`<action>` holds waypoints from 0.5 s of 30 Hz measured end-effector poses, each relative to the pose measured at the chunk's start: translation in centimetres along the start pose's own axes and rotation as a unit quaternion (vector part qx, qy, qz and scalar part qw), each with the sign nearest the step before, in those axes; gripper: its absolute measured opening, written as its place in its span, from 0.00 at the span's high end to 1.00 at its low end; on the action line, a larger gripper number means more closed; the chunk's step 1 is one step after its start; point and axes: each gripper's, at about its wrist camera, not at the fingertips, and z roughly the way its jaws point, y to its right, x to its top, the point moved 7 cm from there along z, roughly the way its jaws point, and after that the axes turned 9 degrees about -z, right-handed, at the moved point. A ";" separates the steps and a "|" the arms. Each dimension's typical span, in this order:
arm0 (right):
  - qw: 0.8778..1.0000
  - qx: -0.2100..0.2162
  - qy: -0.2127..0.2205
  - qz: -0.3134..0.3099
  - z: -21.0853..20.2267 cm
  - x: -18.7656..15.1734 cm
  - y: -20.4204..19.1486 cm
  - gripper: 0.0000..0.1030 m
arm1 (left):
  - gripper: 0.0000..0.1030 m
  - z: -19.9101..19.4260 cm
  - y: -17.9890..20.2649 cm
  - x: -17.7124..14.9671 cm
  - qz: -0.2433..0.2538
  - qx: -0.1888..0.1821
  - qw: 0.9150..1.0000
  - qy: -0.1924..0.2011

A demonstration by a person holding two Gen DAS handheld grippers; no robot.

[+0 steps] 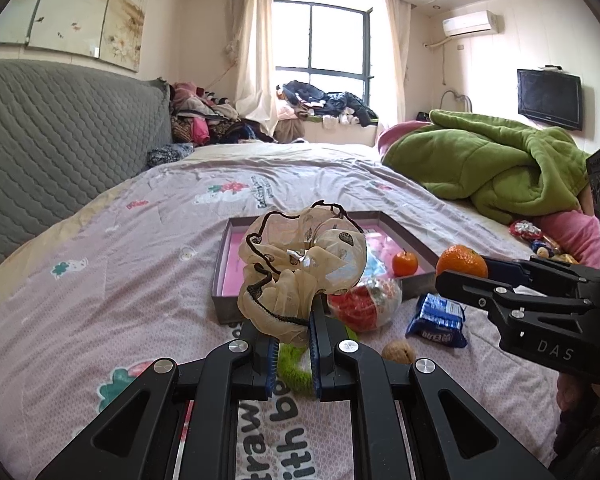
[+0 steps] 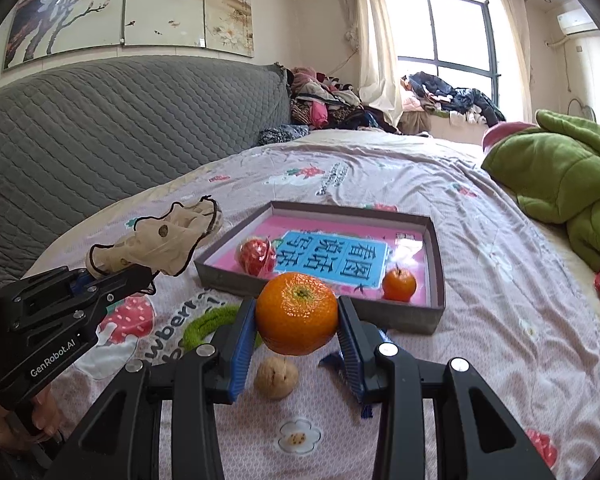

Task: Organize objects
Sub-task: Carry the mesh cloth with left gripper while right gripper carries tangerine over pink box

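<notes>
My left gripper is shut on a beige scrunchie with black trim, held above the bed in front of the grey tray; it also shows in the right wrist view. My right gripper is shut on a large orange, held above the bed near the tray's front wall; the orange also shows in the left wrist view. The tray holds a small orange and a red wrapped ball.
On the bedsheet lie a walnut, a green scrunchie and a blue snack packet. A green blanket and wrapped sweets lie at the right. A grey headboard stands at the left.
</notes>
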 end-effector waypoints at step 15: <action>1.000 -0.005 0.020 0.008 0.0 2.8 2.0 0.62 | 0.88 1.0 0.9 2.2 -0.001 -0.003 1.000 0.011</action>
